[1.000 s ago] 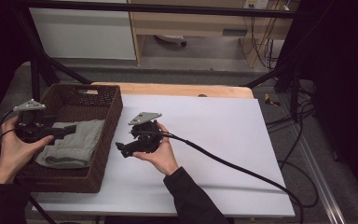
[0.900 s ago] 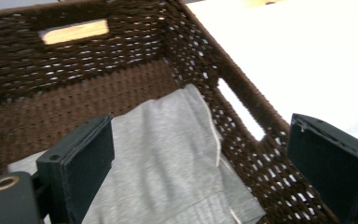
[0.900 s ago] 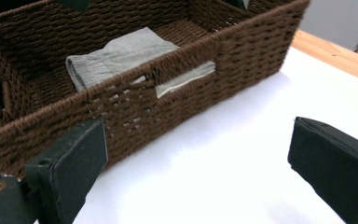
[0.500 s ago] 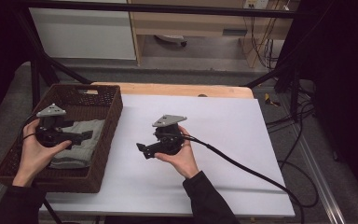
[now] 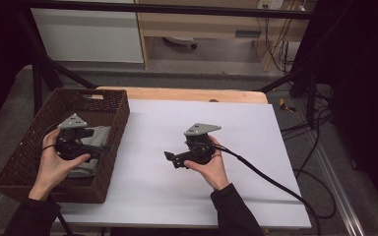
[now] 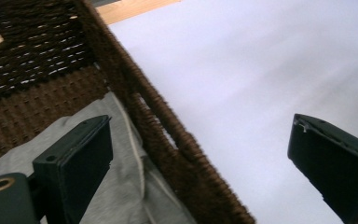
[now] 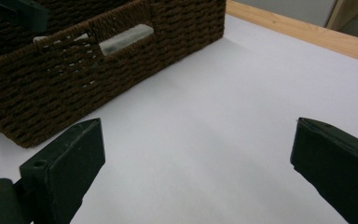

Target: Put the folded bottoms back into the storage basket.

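I had the left gripper (image 5: 103, 149) wide open over the grey cloth (image 6: 88, 186) lying in the basket (image 5: 113, 147); I needed to dip both jaws inside the rim first. My right gripper (image 5: 170, 158) gaped empty above the tabletop (image 5: 256, 132)
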Demonstrator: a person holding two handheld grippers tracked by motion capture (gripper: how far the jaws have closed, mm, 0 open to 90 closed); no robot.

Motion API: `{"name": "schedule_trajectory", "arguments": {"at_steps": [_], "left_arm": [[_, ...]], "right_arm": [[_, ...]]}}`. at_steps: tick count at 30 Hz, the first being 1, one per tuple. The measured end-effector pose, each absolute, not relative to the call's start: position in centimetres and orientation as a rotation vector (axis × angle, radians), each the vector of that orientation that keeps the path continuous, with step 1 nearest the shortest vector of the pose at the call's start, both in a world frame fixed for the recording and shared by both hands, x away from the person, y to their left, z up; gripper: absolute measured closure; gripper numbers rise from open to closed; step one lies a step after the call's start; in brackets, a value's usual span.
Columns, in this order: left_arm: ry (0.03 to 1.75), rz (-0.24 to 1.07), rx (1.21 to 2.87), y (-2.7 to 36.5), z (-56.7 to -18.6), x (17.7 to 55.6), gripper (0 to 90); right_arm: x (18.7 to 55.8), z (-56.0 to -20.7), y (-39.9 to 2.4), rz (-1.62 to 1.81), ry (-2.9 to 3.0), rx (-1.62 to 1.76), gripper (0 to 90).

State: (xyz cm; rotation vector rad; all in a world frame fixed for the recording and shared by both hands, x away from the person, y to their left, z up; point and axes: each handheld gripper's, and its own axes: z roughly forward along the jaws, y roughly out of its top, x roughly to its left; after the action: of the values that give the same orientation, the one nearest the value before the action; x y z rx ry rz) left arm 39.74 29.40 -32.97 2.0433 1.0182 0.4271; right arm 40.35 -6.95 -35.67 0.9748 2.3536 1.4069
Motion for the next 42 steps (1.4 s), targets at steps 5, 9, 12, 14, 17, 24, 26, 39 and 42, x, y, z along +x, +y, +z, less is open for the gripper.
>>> {"name": "schedule_trajectory", "arguments": {"at_steps": [5,9,12,14,17,24,26,39,42], "left_arm": [[0.984,0.414,2.053,28.2,-33.3,39.3,6.1],[0.972,0.409,2.069,27.6,-33.7,39.3,5.5],[0.964,0.405,2.078,27.4,-34.0,39.2,5.3],[0.961,0.4,2.079,27.3,-34.1,39.2,5.1],[0.965,0.402,2.083,27.2,-34.5,39.2,5.0],[0.956,0.396,2.094,27.2,-34.9,39.3,4.3],[0.959,0.394,2.094,27.1,-35.1,39.2,4.2],[0.956,0.406,2.111,27.0,-35.5,39.2,3.2],[0.954,0.41,2.113,26.9,-35.5,39.2,2.9]], "right_arm": [[40.3,-36.4,-9.3,1.402,2.355,0.991,3.0],[40.2,-36.9,-10.9,1.403,2.357,1.004,3.0],[40.1,-37.3,-12.2,1.398,2.353,1.004,2.6],[40.0,-37.6,-13.1,1.387,2.345,1.016,2.6],[39.9,-37.9,-14.4,1.37,2.34,1.033,2.3],[39.5,-38.8,-17.5,1.342,2.326,1.06,2.0],[39.5,-39.1,-18.4,1.337,2.321,1.072,1.9],[38.6,-41.5,-23.0,1.302,2.288,1.164,1.3],[38.4,-41.7,-23.6,1.31,2.279,1.179,1.3]]}}
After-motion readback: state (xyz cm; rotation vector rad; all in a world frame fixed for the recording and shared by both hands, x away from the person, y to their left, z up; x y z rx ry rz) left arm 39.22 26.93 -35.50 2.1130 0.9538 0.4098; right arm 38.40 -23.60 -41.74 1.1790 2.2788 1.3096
